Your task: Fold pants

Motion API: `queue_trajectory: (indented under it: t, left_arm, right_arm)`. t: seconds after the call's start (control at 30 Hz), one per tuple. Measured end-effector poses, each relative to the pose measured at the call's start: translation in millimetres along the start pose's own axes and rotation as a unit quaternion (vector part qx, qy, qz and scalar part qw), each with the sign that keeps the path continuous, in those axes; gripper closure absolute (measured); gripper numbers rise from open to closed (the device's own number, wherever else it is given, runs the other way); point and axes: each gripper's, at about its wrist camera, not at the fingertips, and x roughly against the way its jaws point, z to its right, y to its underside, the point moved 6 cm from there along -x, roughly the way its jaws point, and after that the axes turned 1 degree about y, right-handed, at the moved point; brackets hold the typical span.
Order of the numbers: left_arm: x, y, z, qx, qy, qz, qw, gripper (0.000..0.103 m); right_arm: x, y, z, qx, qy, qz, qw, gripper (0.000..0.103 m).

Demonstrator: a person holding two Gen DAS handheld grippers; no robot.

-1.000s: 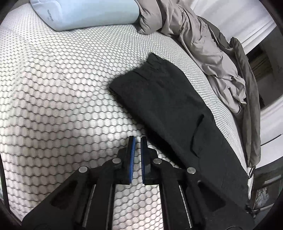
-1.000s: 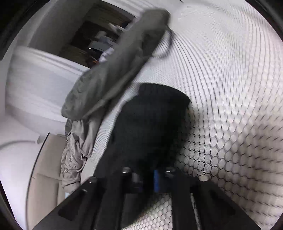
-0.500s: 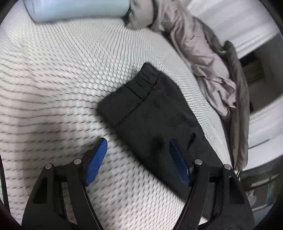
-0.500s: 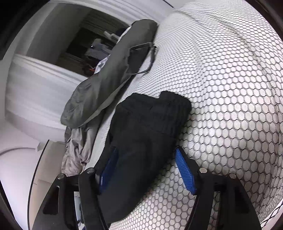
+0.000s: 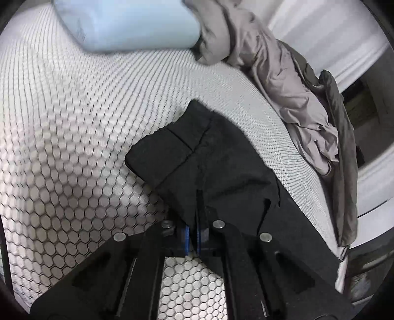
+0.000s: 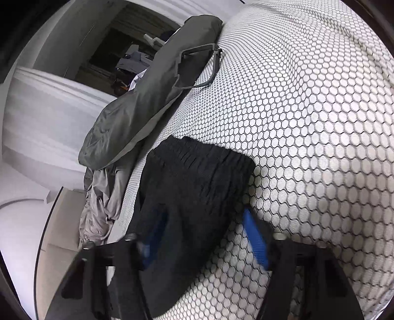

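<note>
Black pants [image 5: 221, 160] lie folded lengthwise on the white honeycomb-patterned bed [image 5: 61, 123], near its right edge. My left gripper [image 5: 197, 209] is shut on the near edge of the fabric, whose cloth bunches up around its blue pads. In the right wrist view the elastic waistband end of the pants [image 6: 197, 177] points away from me. My right gripper [image 6: 204, 216] straddles the pants there. Its jaws are closing with the cloth between them, and a gap still shows beside the right pad [image 6: 253, 236].
A pale blue pillow [image 5: 128, 22] lies at the head of the bed. A crumpled beige sheet [image 5: 283, 81] and a dark grey cover [image 6: 147, 103] with a strap hang along the bed's edge beside the pants. Beyond that edge are white walls and a dark doorway [image 6: 128, 56].
Both grippers went from shut to wide open over the pants. Now the left has shut on the fabric's edge, and the right has dropped lower with its jaws narrower around the pants.
</note>
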Motion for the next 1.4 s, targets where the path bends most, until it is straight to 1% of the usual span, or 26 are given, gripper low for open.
queue_trajectory:
  t: [0.03, 0.13, 0.23, 0.3, 0.4, 0.43, 0.5, 0.6, 0.67, 0.77, 0.8, 0.87, 0.9, 0.93, 0.97, 1.0, 1.03, 1.07, 1.1, 1.13, 1.17, 1.2, 1.23, 1.33, 1.37, 1.4]
  left_arm:
    - [-2.9, -1.5, -2.4, -0.001, -0.002, -0.001, 1.0, 0.102]
    - [-0.9, 3.6, -2.3, -0.008, -0.007, 0.0, 0.9999, 0.102]
    - [15.2, 9.9, -4.1, -0.016, 0.005, -0.002, 0.9998, 0.102]
    - [26.7, 16.2, -7.6, -0.022, 0.007, -0.005, 0.9997, 0.102]
    - [34.2, 26.8, -15.4, -0.028, 0.012, -0.016, 0.9994, 0.102]
    - [36.3, 32.1, -19.9, -0.033, 0.008, -0.018, 0.9993, 0.102]
    - [38.3, 39.4, -21.4, -0.039, 0.002, -0.019, 0.999, 0.102]
    - [56.7, 48.6, -23.3, -0.036, 0.019, -0.012, 0.9991, 0.102]
    - [65.0, 54.0, -23.3, -0.05, 0.021, -0.012, 0.9985, 0.102]
    - [54.9, 59.9, -29.8, -0.055, 0.01, -0.032, 0.9979, 0.1]
    - [51.2, 61.5, -31.0, -0.054, 0.005, -0.034, 0.9979, 0.098]
    - [54.9, 62.9, -32.0, -0.052, 0.008, -0.026, 0.9983, 0.095]
    - [57.3, 63.5, -33.0, -0.05, 0.009, -0.025, 0.9984, 0.092]
    - [59.9, 63.2, -33.2, -0.053, 0.004, -0.027, 0.9982, 0.082]
    - [62.9, 62.3, -33.5, -0.06, -0.016, -0.031, 0.9976, 0.077]
    - [68.1, 59.3, -33.1, -0.07, -0.038, -0.024, 0.9965, 0.071]
    - [76.5, 56.4, -29.9, -0.083, -0.052, -0.009, 0.9952, 0.068]
    - [83.7, 54.6, -24.9, -0.095, -0.055, 0.002, 0.994, 0.066]
    - [89.4, 53.8, -19.5, -0.103, -0.053, 0.01, 0.9932, 0.058]
    - [95.5, 53.7, -11.9, -0.111, -0.048, 0.018, 0.9925, 0.05]
    - [99.8, 54.6, -5.2, -0.115, -0.044, 0.024, 0.9921, 0.048]
    - [103.4, 56.2, 4.2, -0.12, -0.036, 0.031, 0.9916, 0.046]
    - [104.9, 57.6, 10.6, -0.123, -0.031, 0.033, 0.9914, 0.044]
    - [106.5, 65.8, 37.4, -0.134, -0.007, 0.034, 0.9904, 0.041]
    - [106.3, 69.7, 45.4, -0.14, -0.003, 0.034, 0.9896, 0.04]
    - [105.5, 74.6, 53.1, -0.145, 0.001, 0.033, 0.9889, 0.037]
  right_arm:
    - [-3.7, 0.8, 1.3, -0.006, -0.004, -0.002, 1.0, 0.079]
    - [0.4, 3.4, -3.1, -0.017, -0.018, 0.01, 1.0, 0.096]
    - [37.3, 6.0, -23.2, 0.019, -0.048, 0.039, 0.998, 0.098]
    - [57.4, 10.9, -22.0, 0.032, -0.047, 0.04, 0.998, 0.098]
    - [58.9, 16.2, 1.3, 0.003, -0.03, 0.013, 0.999, 0.098]
    - [54.4, 20.0, 10.9, 0.001, -0.011, -0.003, 1.0, 0.098]
    - [51.8, 24.6, 18.5, 0.001, 0.005, -0.01, 1.0, 0.098]
    - [66.8, 24.5, 12.1, 0.007, -0.009, 0.006, 1.0, 0.098]
    - [74.7, 24.3, 6.3, 0.023, -0.008, 0.015, 1.0, 0.098]
    - [68.4, 26.3, 13.5, 0.026, 0.018, 0.001, 1.0, 0.097]
    - [60.8, 28.2, 19.1, 0.023, 0.033, -0.012, 0.999, 0.097]
    - [60.2, 30.3, 28.8, 0.022, 0.052, -0.03, 0.998, 0.09]
    - [63.9, 29.2, 30.6, 0.02, 0.061, -0.033, 0.997, 0.078]
    - [68.5, 27.3, 30.2, 0.021, 0.065, -0.03, 0.997, 0.068]
    - [77.7, 22.9, 29.2, 0.024, 0.066, -0.013, 0.997, 0.063]
    - [85.4, 19.7, 28.2, 0.028, 0.066, 0.002, 0.997, 0.054]
    - [95.6, 13.3, 27.1, 0.033, 0.066, 0.027, 0.997, 0.049]
    - [99.7, 10.9, 27.4, 0.034, 0.064, 0.036, 0.997, 0.046]
    - [99.4, 8.1, 29.9, 0.028, 0.057, 0.039, 0.997, 0.043]
    - [95.9, 6.6, 33.2, 0.017, 0.047, 0.032, 0.998, 0.043]
    - [91.6, 6.0, 35.2, 0.006, 0.04, 0.025, 0.999, 0.044]
    - [85.9, 5.6, 37.8, 0.001, 0.041, 0.021, 0.999, 0.059]
    - [82.3, 5.8, 39.5, 0.001, 0.044, 0.016, 0.999, 0.077]
    - [85.7, 9.9, 31.3, 0.034, 0.059, 0.011, 0.998, 0.084]
    - [87.0, 12.1, 29.1, 0.051, 0.075, 0.008, 0.996, 0.084]
    - [83.9, 15.7, 30.1, 0.075, 0.109, -0.002, 0.991, 0.082]
